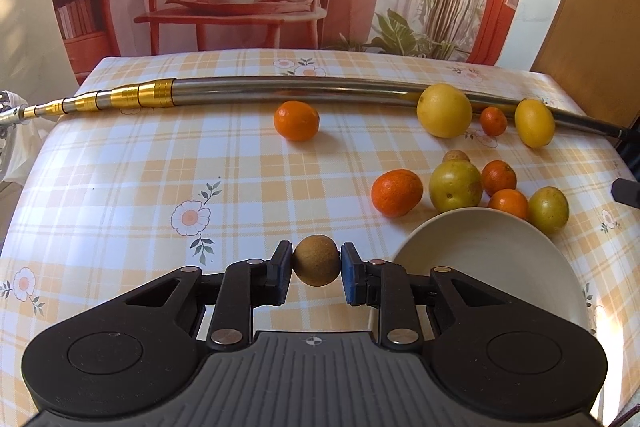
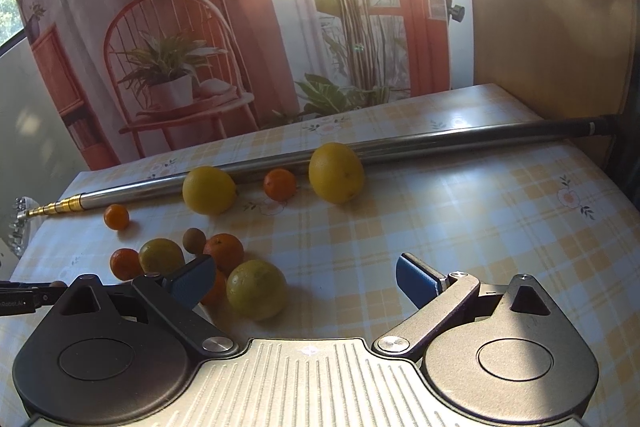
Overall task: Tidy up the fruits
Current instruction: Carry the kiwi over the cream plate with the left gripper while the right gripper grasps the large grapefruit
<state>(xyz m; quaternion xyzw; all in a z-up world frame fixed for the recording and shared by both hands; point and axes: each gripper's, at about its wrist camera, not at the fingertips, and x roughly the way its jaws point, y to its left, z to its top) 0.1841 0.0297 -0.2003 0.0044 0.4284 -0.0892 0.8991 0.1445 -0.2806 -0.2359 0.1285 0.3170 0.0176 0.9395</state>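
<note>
My left gripper [image 1: 316, 261] is shut on a small round brown fruit [image 1: 316, 259], held above the checked tablecloth just left of a cream plate [image 1: 492, 267]. Beyond the plate lie several fruits: an orange [image 1: 397, 193], a green-yellow fruit [image 1: 455, 185], small oranges and another green one [image 1: 548, 209]. Further back sit a lone orange [image 1: 296, 120] and two yellow lemons [image 1: 444, 111]. My right gripper [image 2: 306, 281] stands open over the table, with a green-yellow fruit [image 2: 257, 289] near its left finger. Lemons [image 2: 337, 172] and oranges lie ahead of it.
A long metal telescopic pole [image 1: 280, 91] with gold rings lies across the far side of the table, behind the lemons. A printed backdrop hangs beyond the far edge. A wooden panel [image 2: 552, 27] stands at the right. The left gripper's tip [image 2: 24, 301] shows at the right view's left edge.
</note>
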